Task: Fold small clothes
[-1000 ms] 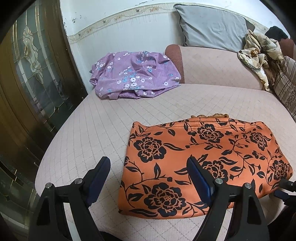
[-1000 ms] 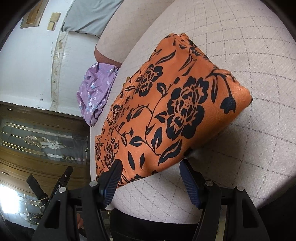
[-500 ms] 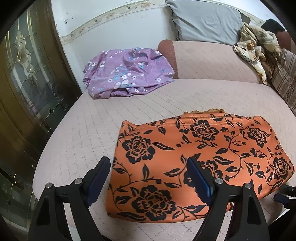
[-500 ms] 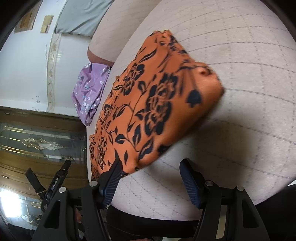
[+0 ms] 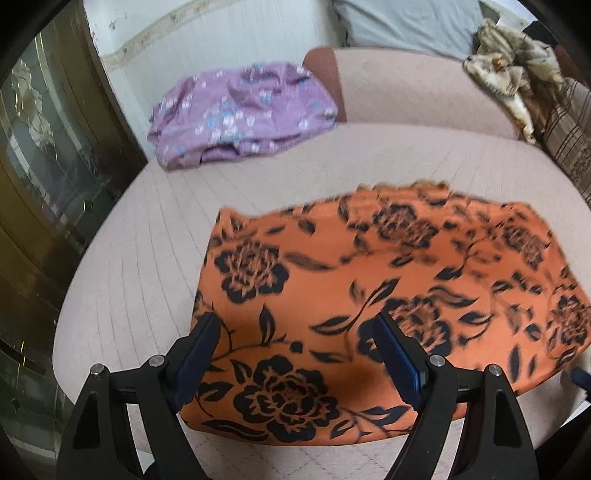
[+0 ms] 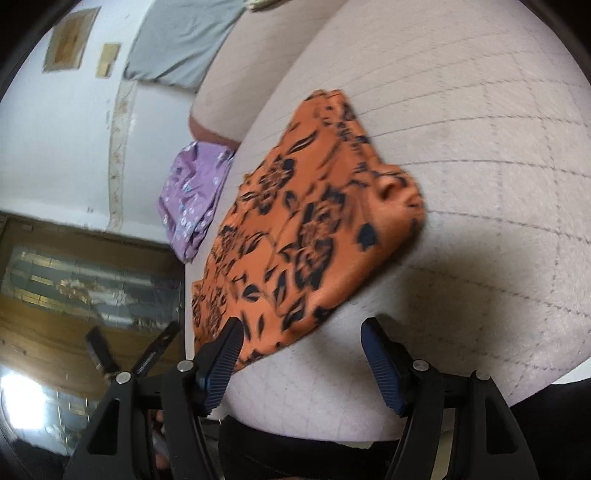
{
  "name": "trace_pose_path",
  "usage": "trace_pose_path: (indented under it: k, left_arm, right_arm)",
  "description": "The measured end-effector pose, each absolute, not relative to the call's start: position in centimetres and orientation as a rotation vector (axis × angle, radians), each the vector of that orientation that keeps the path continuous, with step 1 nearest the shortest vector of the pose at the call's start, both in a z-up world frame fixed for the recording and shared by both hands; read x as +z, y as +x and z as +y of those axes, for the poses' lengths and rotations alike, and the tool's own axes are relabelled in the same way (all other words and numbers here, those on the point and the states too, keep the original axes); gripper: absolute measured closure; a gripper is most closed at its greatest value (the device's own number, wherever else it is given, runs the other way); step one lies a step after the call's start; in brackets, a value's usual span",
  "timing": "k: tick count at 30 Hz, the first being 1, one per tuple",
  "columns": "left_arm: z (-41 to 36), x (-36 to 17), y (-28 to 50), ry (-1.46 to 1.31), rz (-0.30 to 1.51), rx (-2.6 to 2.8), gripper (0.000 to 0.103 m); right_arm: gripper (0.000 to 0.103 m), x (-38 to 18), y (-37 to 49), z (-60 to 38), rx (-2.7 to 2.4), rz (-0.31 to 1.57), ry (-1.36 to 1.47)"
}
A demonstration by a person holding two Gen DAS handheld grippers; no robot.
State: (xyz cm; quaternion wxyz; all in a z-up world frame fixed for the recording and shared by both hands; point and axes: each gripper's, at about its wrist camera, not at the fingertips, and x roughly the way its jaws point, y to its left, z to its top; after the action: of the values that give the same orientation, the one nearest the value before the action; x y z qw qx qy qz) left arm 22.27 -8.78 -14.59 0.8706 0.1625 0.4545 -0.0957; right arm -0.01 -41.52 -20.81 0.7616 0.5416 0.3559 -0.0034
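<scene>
Upholstery of a pale pink, quilted weave, stitched in a grid of squares, covers the broad rounded sofa seat (image 5: 140, 258) and its padded backrest (image 5: 417, 88). A grey pillow (image 5: 406, 26) leans above the backrest, and a crumpled beige patterned cloth (image 5: 517, 74) hangs over the sofa's far corner. On the seat, near its front edge, lies the orange garment (image 5: 332, 295), folded into a thick, roughly rectangular pad of smooth fabric printed with black roses and leaves; a frilled edge peeks out along its far side. A purple garment (image 5: 240, 110) with small white and blue flowers sits bunched at the seat's back corner, well apart from the orange one. The left gripper (image 5: 295, 350) hovers above the orange garment's near corner, its dark ribbed pads spread wide and clamping nothing. The right gripper (image 6: 301, 350) stands at the garment's other end, jaws parted and empty, one pad (image 6: 221, 362) over the fabric edge.
</scene>
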Motion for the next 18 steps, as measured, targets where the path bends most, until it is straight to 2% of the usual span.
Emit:
trace_pose_path:
  k: [8, 11, 14, 18]
  left_arm:
    - [-3.6, -18.4, 24.5, 0.356, 1.051, -0.065, 0.018]
    - [-2.9, -19.6, 24.7, 0.356, 1.046, -0.064, 0.009]
    - [-2.7, -19.3, 24.5, 0.34, 1.052, -0.045, 0.009]
    - [-3.4, -18.0, 23.6, 0.351, 1.036, -0.079, 0.009]
  right_arm:
    - [0.033, -17.4, 1.0, -39.6, 0.081, 0.704, 1.047]
    - [0.033, -18.5, 1.5, -41.4, -0.039, 0.655, 1.123]
    - [0.035, -21.6, 2.3, -43.4, -0.182, 0.743, 1.182]
    - [0.034, -20.7, 1.5, -43.7, -0.149, 0.681, 1.205]
